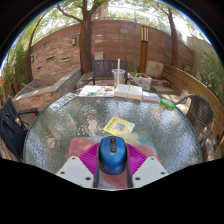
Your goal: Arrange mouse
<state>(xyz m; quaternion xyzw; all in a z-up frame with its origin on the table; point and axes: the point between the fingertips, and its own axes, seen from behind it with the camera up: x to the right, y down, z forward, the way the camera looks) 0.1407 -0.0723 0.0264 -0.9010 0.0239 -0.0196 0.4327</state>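
Note:
A blue computer mouse (pixel 111 155) with a dark scroll wheel sits between my gripper's (pixel 111 172) two fingers, its nose pointing away from me. The magenta pads (pixel 88 160) lie against both of its sides, so the gripper is shut on it. The mouse is over the near edge of a round glass table (pixel 60 135). I cannot tell whether the mouse rests on the table or is held just above it. A pale, multi-coloured flat thing (pixel 139 149) shows under the fingers, partly hidden.
A yellow booklet (pixel 118 126) and a small dark object (pixel 92 124) lie just beyond the mouse. At the table's far side stand a plastic cup (pixel 119 75), papers (pixel 128 91) and a green object (pixel 167 102). Chairs flank the table at left (pixel 12 125) and right (pixel 201 110).

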